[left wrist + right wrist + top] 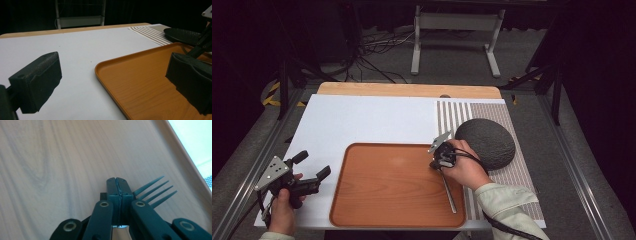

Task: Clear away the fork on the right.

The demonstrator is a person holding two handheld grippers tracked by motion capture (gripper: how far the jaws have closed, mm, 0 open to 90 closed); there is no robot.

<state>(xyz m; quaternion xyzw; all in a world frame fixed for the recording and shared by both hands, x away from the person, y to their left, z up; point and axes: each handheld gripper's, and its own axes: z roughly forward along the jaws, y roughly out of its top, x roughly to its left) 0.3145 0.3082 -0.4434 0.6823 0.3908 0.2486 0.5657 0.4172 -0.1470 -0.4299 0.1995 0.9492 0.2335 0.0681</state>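
The room is dark, with a grey floor (pixel 522 55), cables and a white metal frame (pixel 457 22) beyond the worktop (pixel 362 120). The worktop has a white surface and a wooden far edge. All places below are given from the orange-brown tray (pixel 387 185), which lies on the near middle of the worktop. To the right of the tray is a striped mat (pixel 517 175), and on it, beyond the tray's far right corner, rests a dark round textured dome (pixel 487 142).

The fork (pixel 449 192) is over the right part of the tray, close to its right rim. Its long axis goes from near to far; the handle end points to the person, and in the right gripper view the tines (pixel 155 191) stick out beside the jaws, above the tray floor.

The right hand-held gripper (pixel 439 160) is clenched on the fork. The left hand-held gripper (pixel 314 165) is left of the tray, over the white surface, with its jaws spread wide and nothing between them.
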